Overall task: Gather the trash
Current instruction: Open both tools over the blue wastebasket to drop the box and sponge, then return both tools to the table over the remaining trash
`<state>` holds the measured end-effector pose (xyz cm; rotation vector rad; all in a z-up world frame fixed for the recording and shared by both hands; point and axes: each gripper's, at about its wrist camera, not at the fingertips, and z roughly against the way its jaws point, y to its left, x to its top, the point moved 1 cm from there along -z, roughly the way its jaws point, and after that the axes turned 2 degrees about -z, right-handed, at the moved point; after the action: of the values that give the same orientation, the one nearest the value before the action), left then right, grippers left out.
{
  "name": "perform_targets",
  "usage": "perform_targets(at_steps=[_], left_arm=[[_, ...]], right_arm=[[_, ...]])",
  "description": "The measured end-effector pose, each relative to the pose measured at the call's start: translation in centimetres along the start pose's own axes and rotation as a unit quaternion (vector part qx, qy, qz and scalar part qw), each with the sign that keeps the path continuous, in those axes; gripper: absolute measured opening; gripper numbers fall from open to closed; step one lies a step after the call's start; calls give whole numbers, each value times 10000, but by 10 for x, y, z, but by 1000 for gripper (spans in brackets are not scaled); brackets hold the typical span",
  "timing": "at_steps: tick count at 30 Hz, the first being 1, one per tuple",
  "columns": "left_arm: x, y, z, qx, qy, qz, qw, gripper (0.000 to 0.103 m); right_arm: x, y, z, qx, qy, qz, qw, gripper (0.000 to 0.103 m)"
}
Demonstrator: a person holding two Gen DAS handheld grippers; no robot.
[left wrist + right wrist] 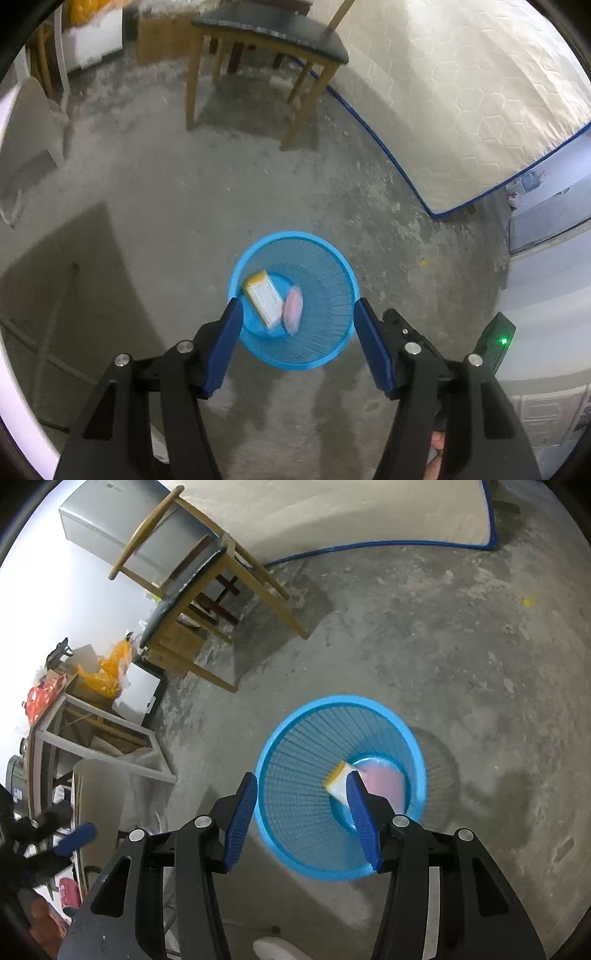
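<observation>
A blue mesh wastebasket [325, 343] stands on the concrete floor, seen from above in both wrist views. Inside it lie a white packet with a yellow edge [264, 299] and a pink packet [292, 310], both blurred. My left gripper [299, 302] hovers over the basket's mouth, open, with nothing between its blue pads. My right gripper [302, 775] is also open and empty above the basket [295, 812]. Its right finger covers part of the white packet [338, 781], with the pink packet [384, 779] beside it at the bottom.
A wooden chair with a dark seat [266, 37] stands beyond the basket, and a white mattress with blue piping [461, 92] lies to the right. In the right wrist view, a cluttered frame table [92, 720] and an orange bag [110, 668] sit left.
</observation>
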<state>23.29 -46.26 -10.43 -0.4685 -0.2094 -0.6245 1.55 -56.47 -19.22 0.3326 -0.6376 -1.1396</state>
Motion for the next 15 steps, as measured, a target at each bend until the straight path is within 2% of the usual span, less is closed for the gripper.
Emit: perform_targets(at_steps=[7,10,13,15], left_arm=[[-21,2,60,122,-451,-266,9986,65],[-39,1,89,327,-766,-482,9954,66],[-57,-1,113,412,-1023,-614,9920,67],[-73,1,132,364,-1210,-619,9900,68]], right_arm=[[-16,12,22,-80,-88,407,9991,50],[-23,26,43,-39,-237,679,9974,52],[-35,48,70,-24,-448,1082,9931,56],[-43,62,88,43,-572,1347,9892,64]])
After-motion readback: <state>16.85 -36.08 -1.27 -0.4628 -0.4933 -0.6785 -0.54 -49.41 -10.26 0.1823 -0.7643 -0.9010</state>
